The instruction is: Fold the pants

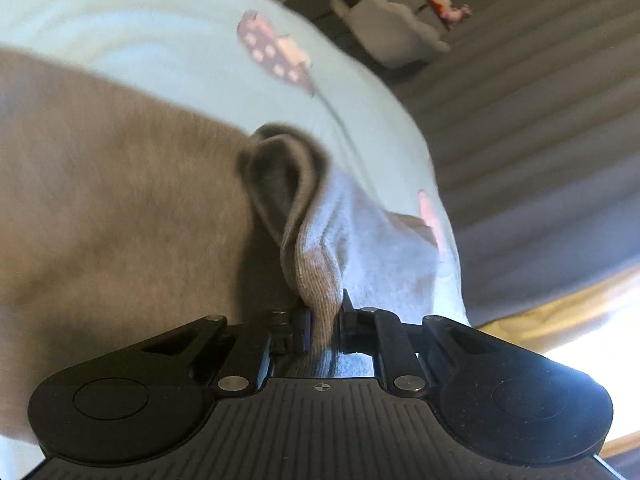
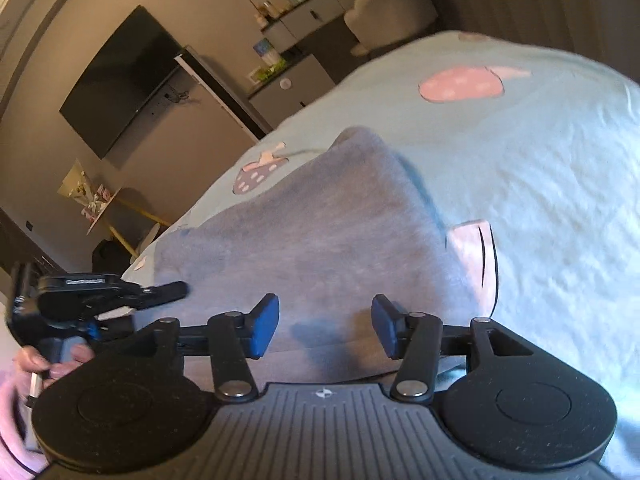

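The grey pants (image 2: 320, 232) lie on the pale blue bedsheet (image 2: 540, 168), which has pink strawberry prints. The left gripper (image 1: 325, 320) has its jaws closed tight on a ribbed edge of the pants. The right gripper (image 2: 325, 326) hovers over the pants with its jaws wide apart, holding nothing.

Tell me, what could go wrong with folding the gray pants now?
The left tongs pinch only a thin bunch of the pants' ribbed edge, so it might slip out. The right tongs are open and hold nothing, so the fold may come out crooked or drag across the bedsheet.
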`<state>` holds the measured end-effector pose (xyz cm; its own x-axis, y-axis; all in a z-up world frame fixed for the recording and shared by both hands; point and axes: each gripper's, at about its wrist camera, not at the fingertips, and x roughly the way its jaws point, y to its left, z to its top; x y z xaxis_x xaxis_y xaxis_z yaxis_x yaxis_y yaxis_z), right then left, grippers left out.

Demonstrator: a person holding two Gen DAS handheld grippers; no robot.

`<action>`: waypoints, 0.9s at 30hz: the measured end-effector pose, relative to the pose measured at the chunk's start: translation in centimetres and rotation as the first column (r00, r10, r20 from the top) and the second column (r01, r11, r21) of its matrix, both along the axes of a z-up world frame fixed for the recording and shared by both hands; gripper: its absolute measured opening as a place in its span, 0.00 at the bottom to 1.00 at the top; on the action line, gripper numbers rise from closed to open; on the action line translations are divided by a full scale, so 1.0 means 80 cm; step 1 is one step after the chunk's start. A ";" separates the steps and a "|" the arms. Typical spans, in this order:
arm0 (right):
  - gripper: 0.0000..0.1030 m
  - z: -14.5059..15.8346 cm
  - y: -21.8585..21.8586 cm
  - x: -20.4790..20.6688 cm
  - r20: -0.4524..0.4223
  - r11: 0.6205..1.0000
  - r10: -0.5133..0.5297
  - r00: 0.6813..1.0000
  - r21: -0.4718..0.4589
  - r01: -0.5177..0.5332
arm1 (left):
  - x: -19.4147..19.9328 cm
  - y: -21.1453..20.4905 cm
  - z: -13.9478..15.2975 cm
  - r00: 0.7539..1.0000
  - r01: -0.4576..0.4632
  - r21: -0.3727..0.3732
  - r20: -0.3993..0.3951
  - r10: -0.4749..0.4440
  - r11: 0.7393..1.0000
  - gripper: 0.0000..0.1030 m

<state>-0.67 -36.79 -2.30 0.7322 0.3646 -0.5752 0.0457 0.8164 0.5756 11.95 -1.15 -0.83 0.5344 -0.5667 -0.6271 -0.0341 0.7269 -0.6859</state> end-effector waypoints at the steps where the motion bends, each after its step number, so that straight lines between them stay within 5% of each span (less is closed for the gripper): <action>1: 0.50 0.003 0.001 -0.001 0.008 1.000 0.002 1.000 -0.009 -0.002 | -0.004 0.006 0.007 1.000 -0.002 0.026 0.014 0.002 1.000 0.13; 4: 0.50 0.009 0.006 -0.003 0.021 0.999 0.005 1.000 -0.033 -0.004 | -0.022 0.027 0.026 0.998 -0.018 0.115 0.063 0.011 0.993 0.13; 8: 0.50 0.004 0.009 0.006 -0.019 0.999 0.007 1.000 -0.048 -0.008 | -0.038 0.045 0.020 0.997 -0.064 0.309 0.058 0.049 0.949 0.18; 12: 0.50 0.000 0.013 0.011 -0.056 0.998 0.013 0.998 -0.064 -0.016 | -0.042 0.056 -0.003 0.997 -0.069 0.322 0.001 0.073 0.944 0.32; 19: 0.39 0.021 0.030 0.024 -0.016 0.986 0.002 1.000 -0.165 -0.005 | -0.031 0.057 0.004 0.988 -0.155 0.325 0.057 0.145 0.933 0.41; 23: 0.31 0.025 0.046 0.059 -0.006 0.976 0.028 1.000 -0.217 -0.029 | -0.007 0.040 0.028 0.976 -0.205 0.374 0.151 0.159 0.904 0.45; 27: 0.30 0.022 0.075 0.111 -0.017 0.955 0.072 0.997 -0.286 -0.074 | 0.029 0.010 0.021 0.982 -0.177 0.487 0.144 0.122 0.855 0.51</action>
